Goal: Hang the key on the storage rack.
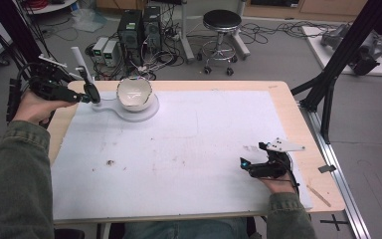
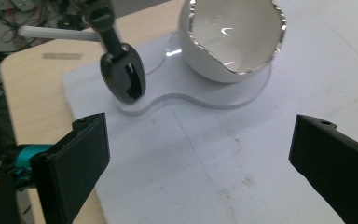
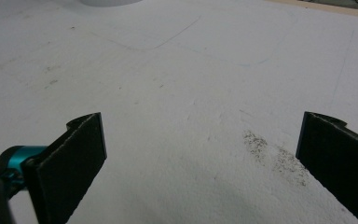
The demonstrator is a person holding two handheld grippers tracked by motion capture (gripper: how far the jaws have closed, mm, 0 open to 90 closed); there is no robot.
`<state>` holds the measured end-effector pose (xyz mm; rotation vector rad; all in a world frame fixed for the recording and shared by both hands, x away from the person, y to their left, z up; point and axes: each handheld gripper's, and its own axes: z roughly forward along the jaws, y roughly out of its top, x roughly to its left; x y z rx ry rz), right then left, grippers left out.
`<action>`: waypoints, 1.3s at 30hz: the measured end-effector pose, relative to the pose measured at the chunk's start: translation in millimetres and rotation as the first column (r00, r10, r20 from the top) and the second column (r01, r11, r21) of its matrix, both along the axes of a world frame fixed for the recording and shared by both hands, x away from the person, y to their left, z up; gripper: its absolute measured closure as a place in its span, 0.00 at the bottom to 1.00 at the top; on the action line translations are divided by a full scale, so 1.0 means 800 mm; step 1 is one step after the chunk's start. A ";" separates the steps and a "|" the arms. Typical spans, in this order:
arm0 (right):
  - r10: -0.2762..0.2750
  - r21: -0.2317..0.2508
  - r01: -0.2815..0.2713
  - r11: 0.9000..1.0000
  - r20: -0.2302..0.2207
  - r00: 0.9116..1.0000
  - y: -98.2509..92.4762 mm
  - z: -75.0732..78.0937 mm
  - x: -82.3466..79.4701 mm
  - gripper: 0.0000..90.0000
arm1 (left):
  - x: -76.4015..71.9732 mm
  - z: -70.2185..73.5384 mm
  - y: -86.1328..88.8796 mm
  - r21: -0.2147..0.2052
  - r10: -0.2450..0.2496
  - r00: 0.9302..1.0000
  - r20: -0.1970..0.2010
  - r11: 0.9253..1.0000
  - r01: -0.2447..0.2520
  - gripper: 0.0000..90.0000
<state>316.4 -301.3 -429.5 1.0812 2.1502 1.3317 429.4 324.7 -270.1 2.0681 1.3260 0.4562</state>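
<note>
Both claws released, nothing held
Bowl (image 2: 233, 37) sits on clear base (image 2: 186, 95); left claw (image 1: 87, 94) just beside it, right claw (image 1: 246, 164) well apart; risk: nudging the bowl off

Worktop & bkgd: non-task items

White mat (image 1: 189, 144) covers most of the wooden table (image 1: 298, 132). Near far-left corner: clear flat base (image 2: 186, 99) w/ white jagged-rimmed bowl (image 1: 135, 93) on its big lobe, black scoop-like item (image 2: 123, 77) on the small lobe. Dark crumbs (image 1: 110, 162) toward left edge. Floor beyond: stool (image 1: 221, 22), PC towers (image 1: 139, 30), cables.
</note>
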 end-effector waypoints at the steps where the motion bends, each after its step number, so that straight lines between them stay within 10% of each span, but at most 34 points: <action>1: 0.001 -0.001 -0.001 1.000 0.002 1.000 0.000 0.000 0.000 0.01 | -0.002 -0.002 -0.003 0.007 0.001 1.000 0.001 1.000 -0.001 0.06; 39: 0.007 -0.004 -0.007 1.000 -0.006 1.000 0.001 -0.001 -0.001 0.01 | -0.089 -0.122 -0.050 -0.043 -0.169 0.985 0.037 0.984 0.170 0.06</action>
